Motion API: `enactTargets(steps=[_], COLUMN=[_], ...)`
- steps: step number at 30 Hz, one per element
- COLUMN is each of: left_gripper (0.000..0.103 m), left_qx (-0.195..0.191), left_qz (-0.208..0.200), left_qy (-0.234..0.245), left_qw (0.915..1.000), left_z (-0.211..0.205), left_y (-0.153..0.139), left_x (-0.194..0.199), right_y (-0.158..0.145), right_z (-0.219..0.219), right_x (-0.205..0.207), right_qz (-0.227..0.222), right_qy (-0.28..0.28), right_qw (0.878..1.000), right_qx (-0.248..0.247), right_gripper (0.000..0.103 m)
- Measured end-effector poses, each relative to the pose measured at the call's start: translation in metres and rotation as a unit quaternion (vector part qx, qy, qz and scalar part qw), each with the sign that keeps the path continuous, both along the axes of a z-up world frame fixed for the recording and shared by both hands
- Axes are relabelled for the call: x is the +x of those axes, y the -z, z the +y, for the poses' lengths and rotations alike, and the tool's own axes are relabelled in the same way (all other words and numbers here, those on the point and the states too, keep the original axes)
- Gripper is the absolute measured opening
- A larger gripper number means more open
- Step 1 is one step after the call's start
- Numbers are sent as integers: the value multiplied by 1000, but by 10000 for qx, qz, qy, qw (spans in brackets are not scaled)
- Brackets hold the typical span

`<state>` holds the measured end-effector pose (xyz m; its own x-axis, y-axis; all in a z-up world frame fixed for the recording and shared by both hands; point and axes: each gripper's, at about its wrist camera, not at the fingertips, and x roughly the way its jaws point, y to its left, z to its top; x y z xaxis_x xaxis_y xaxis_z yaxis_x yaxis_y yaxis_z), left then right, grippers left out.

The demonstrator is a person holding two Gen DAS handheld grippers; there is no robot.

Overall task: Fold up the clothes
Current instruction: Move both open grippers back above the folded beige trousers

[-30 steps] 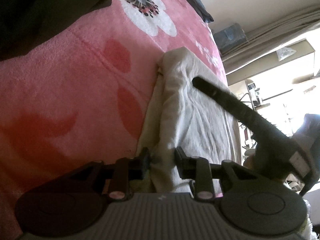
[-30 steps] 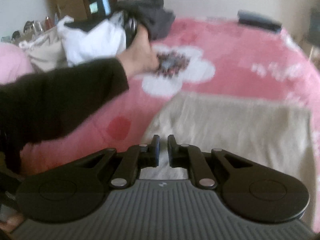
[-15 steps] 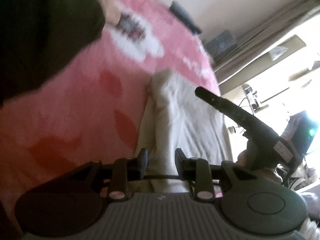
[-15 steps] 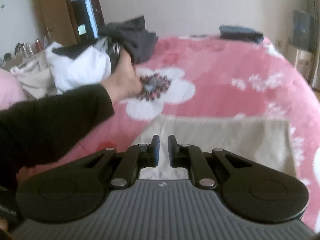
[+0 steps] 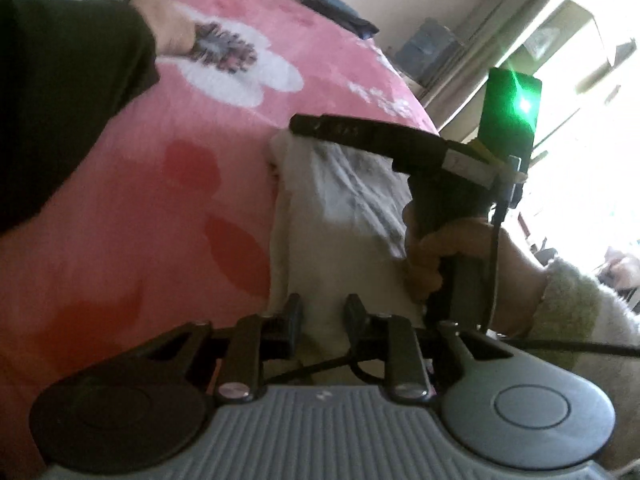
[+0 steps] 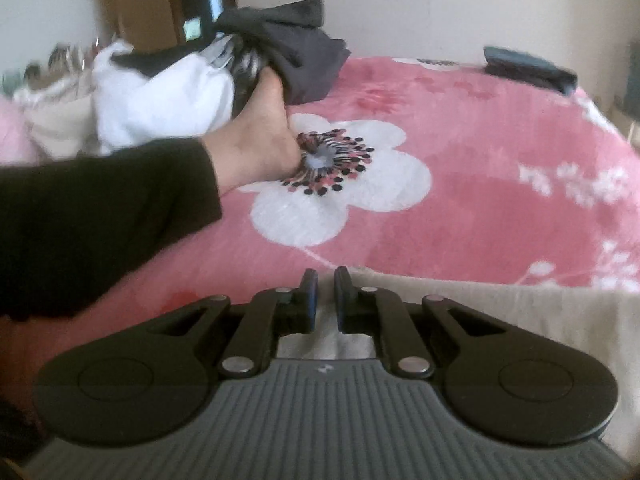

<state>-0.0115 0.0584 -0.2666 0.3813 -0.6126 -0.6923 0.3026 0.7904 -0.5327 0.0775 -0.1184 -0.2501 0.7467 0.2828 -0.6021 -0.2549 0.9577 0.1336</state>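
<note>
On the pink blanket [image 6: 500, 208], cream garment [image 5: 320, 248] half-hidden. Left gripper [image 5: 320, 314] part-open, empty; right gripper [image 6: 323, 300] nearly closed, empty.

Home bedroom: bed under pink flower-print fleece blanket [image 6: 460, 216], heap of unfolded clothes [image 6: 168, 92] by wooden door [image 6: 136, 4], plain wall, curtained bright window [image 5: 576, 92], bare foot [image 6: 260, 132] resting on blanket

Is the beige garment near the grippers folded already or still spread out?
Folded. The beige garment lies as a compact rectangle with layered edges along its left side on the pink blanket.
</note>
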Motion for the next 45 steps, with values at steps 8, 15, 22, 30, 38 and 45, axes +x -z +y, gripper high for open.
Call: enactTargets(steps=[8, 15, 22, 30, 38, 45], left_gripper=[36, 42, 41, 41, 38, 38], left_qx=[-392, -661, -143, 881, 1569, 1868], left_qz=[320, -51, -746, -1514, -1732, -1582], left_qy=[-206, -744, -826, -538, 968, 949], left_qw=[9985, 9950, 9937, 9831, 9675, 9649], left_z=[14, 41, 37, 8, -52, -54], left_y=[6, -18, -44, -71, -48, -32], left_x=[4, -3, -12, -22, -54, -55], right_y=[-12, -62, -94, -60, -20, -7], right_z=[-9, -49, -105, -91, -72, -79], right_x=[1, -60, -164, -200, -186, -179], right_qz=[13, -378, -414, 215, 996, 1432], right_qy=[332, 858, 1530, 1477, 1385, 1623], right_qw=[9992, 9952, 9873, 9888, 9853, 9761], right_qx=[210, 270, 126, 55, -25, 175], right_gripper=[8, 11, 12, 12, 12, 11])
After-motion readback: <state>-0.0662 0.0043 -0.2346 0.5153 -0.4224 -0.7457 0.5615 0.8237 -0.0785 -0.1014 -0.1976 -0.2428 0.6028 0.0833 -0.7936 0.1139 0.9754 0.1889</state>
